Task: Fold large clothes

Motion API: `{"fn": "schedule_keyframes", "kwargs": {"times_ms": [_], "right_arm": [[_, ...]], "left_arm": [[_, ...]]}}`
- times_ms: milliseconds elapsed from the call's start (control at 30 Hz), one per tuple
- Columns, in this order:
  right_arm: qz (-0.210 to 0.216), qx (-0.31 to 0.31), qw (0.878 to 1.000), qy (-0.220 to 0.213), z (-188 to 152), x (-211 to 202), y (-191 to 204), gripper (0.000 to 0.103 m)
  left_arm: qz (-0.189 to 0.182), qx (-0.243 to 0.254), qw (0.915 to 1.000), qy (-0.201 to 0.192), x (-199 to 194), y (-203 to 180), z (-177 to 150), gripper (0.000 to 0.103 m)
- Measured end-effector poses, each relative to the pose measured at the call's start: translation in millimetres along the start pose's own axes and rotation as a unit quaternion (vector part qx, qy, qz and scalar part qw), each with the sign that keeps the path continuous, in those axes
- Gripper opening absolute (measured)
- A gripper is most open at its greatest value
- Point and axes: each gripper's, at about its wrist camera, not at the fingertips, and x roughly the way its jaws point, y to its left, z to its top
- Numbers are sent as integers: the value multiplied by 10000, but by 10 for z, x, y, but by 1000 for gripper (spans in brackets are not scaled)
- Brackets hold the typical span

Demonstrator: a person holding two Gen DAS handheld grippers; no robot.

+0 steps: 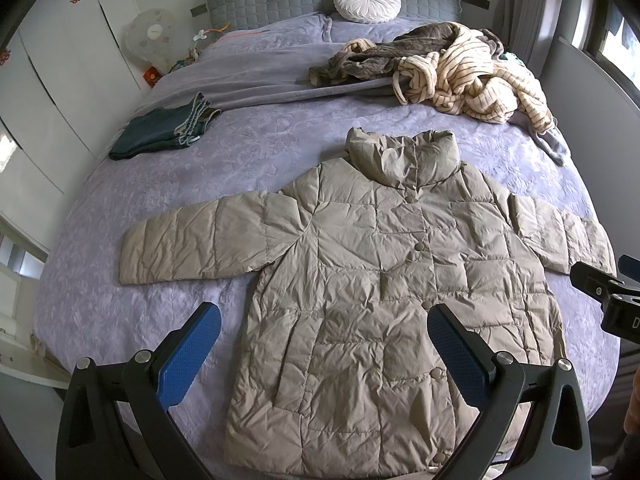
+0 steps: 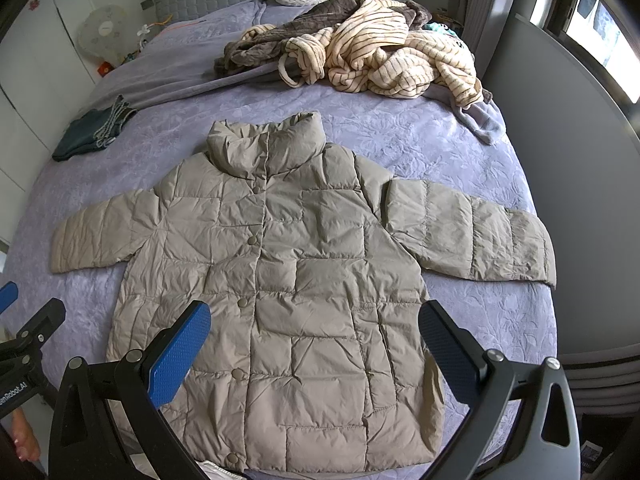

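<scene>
Lying flat on the bed (image 1: pixel 100 300), the jacket (image 1: pixel 360 300), both claws (image 1: pixel 324 320) (image 2: pixel 314 318) released; cuff edge only in right view.

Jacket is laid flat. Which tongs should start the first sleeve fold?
Either, likely left: the left tongs hang open over the jacket hem on the side of its outstretched sleeve; the right tongs, also open, mirror this.
</scene>
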Motion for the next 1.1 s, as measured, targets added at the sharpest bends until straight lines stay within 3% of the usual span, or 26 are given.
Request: {"fn": "schedule_keyframes", "kwargs": {"times_ms": [900,1100], "right_arm": [[3,-1,10000,18,-12,-5,15,103],[133,102,9997,197,-4,77,7,103]], "left_arm": [[-30,-17,10000,8,-4,10,-1,103],[-252,-150,9995,91,37,116,-47,103]]}}
